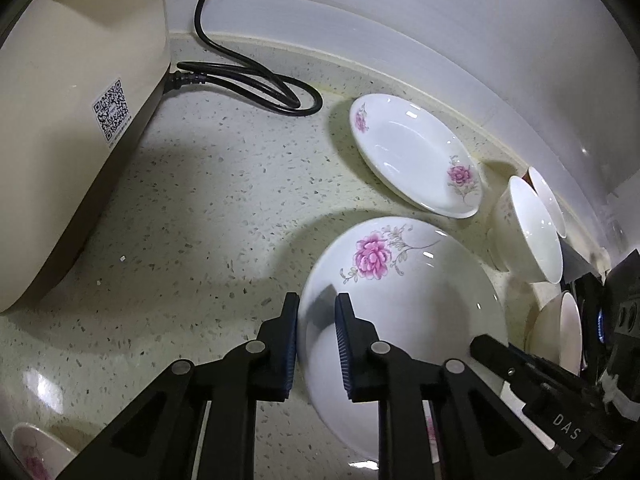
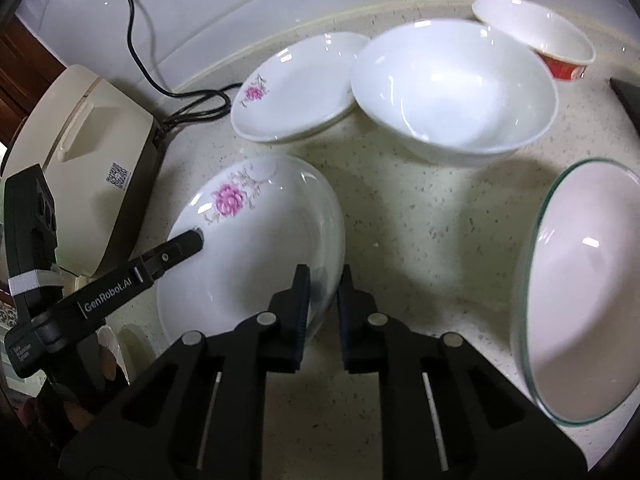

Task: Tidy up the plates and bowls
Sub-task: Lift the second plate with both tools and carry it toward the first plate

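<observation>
The flower plate (image 1: 400, 300) sits tipped on the speckled table (image 1: 192, 208), with both tongs clamped on its rim. The left tongs (image 1: 318, 344) pinch its left edge and the right tongs (image 2: 324, 312) pinch its right edge. Behind it lie a second plate (image 2: 296, 88), a white bowl (image 2: 452, 88) and a red bowl (image 2: 560, 66).

A pale speckled stone bench (image 1: 192, 208) meets a glossy white tiled wall (image 1: 440, 20); a cream appliance (image 1: 68, 120) stands with its black cord (image 1: 248, 80) coiled.
</observation>
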`<state>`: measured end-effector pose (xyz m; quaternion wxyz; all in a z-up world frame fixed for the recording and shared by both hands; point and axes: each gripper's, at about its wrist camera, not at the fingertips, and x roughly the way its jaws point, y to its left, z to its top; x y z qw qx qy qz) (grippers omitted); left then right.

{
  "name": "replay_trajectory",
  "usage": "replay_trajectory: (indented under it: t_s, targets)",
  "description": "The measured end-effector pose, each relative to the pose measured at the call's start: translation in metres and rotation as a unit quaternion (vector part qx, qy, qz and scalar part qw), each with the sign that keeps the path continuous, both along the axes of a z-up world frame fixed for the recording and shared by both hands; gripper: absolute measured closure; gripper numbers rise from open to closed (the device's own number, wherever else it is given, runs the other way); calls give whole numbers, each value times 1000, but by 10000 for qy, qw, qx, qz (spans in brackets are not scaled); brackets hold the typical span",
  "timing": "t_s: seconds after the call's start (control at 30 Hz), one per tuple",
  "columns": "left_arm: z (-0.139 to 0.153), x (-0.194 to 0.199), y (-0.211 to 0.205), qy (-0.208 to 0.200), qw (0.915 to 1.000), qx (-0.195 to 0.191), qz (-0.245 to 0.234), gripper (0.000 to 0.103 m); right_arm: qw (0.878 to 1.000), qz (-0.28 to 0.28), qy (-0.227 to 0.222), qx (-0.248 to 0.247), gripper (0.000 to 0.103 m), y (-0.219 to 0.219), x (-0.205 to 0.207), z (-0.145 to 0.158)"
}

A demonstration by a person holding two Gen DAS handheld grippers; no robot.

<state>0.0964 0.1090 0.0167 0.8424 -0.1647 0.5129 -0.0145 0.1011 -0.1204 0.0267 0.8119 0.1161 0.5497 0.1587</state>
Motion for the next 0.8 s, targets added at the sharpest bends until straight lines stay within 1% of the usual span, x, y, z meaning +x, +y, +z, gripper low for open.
replay_trajectory:
  t_s: [0.33,0.63,0.8]
  targets:
    - [18,-17,-6,-133,9999,-101,7,84,9999,-38,-90,58,87,-8,-11,10]
    - [28,-32,-13,-257,9996,-40,-63,84,9997,-97,-203,103,87,-16,-24,21]
    - [39,-43,-15,-368,9993,-20,-70,84,9994,-112,-300,143,87,-19,-33,30]
